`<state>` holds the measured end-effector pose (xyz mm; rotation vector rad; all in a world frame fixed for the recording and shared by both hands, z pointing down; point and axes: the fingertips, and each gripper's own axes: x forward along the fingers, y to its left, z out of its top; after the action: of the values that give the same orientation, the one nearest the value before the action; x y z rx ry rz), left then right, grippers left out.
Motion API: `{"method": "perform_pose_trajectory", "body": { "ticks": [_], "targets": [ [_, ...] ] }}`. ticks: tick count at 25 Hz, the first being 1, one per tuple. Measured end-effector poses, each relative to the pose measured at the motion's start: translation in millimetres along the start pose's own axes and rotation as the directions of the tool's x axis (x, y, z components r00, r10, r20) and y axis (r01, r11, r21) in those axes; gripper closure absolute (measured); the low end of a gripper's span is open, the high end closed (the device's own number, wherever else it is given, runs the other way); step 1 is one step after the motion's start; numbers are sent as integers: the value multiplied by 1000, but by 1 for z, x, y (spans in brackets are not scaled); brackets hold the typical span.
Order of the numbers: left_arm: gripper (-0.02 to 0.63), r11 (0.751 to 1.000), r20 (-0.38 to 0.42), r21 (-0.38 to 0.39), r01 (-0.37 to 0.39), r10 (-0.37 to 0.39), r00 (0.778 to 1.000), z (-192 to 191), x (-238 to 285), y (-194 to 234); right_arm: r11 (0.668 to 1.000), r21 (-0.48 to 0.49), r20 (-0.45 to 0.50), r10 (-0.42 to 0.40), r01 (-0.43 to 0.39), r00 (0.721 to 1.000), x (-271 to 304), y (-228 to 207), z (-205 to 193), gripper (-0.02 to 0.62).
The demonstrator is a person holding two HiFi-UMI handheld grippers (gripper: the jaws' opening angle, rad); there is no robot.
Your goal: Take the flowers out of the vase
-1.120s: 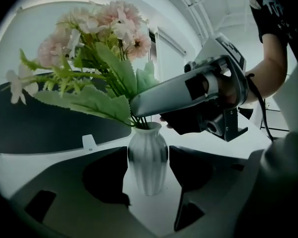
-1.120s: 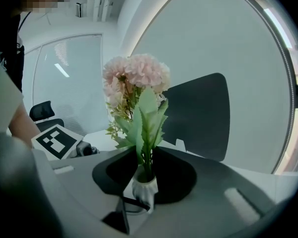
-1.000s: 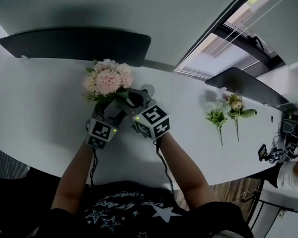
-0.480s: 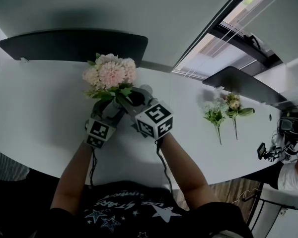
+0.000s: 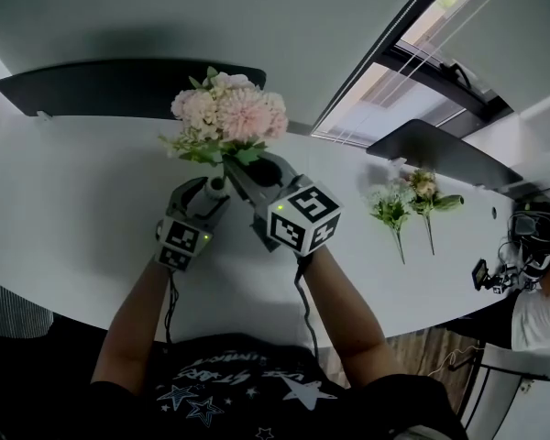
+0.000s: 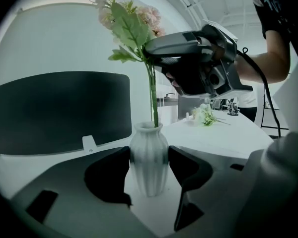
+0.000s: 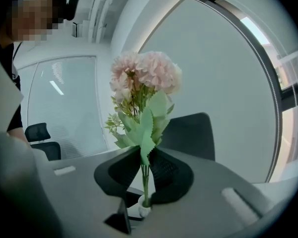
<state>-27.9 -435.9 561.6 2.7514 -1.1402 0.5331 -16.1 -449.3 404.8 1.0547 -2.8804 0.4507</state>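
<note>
A bunch of pink flowers (image 5: 231,115) with green leaves stands over a white ribbed vase (image 6: 149,160) on the white table (image 5: 73,191). My left gripper (image 6: 149,158) is shut on the vase, a pad pressing each side of its body. My right gripper (image 7: 145,163) has the green stem (image 6: 151,95) between its jaws just under the leaves, well above the vase mouth; the jaws are closing and press on it. The foot of the stem still reaches into the vase (image 7: 144,209). In the head view the right gripper (image 5: 240,170) is raised above the left gripper (image 5: 211,192).
Two loose flower sprigs (image 5: 391,211) (image 5: 425,193) lie on the table to the right. Dark chair backs (image 5: 137,81) (image 5: 431,149) stand behind the far edge, with a window beyond. Cables and small gear (image 5: 495,278) sit at the right edge.
My right gripper has risen with the flowers, so the blooms stand higher and a little further right. The left gripper and the vase have stayed put.
</note>
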Motion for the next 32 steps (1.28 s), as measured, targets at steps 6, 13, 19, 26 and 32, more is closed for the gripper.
{"method": "perform_pose_trajectory", "body": {
  "ticks": [6,13,19,26,32],
  "targets": [
    [354,1000,-4,12,6,-6,1000,1,-4,-3,1000,-18,60,-24,25,998,-18,6,24,540],
    [354,1000,23,0,28,-28,999,-4,-13,-2,997,-17,115,-67,70,991,-32,22,35,540],
    [348,998,55,-5,58,-58,997,5,-22,0,992,-34,136,-117,123,984,-39,30,43,540],
    [348,995,124,-34,94,-89,988,36,-62,9,982,2,123,-190,191,974,-44,36,43,541],
    [348,991,193,-89,103,-84,978,32,-122,-34,977,23,98,-215,213,972,-91,70,3,543]
  ]
}}
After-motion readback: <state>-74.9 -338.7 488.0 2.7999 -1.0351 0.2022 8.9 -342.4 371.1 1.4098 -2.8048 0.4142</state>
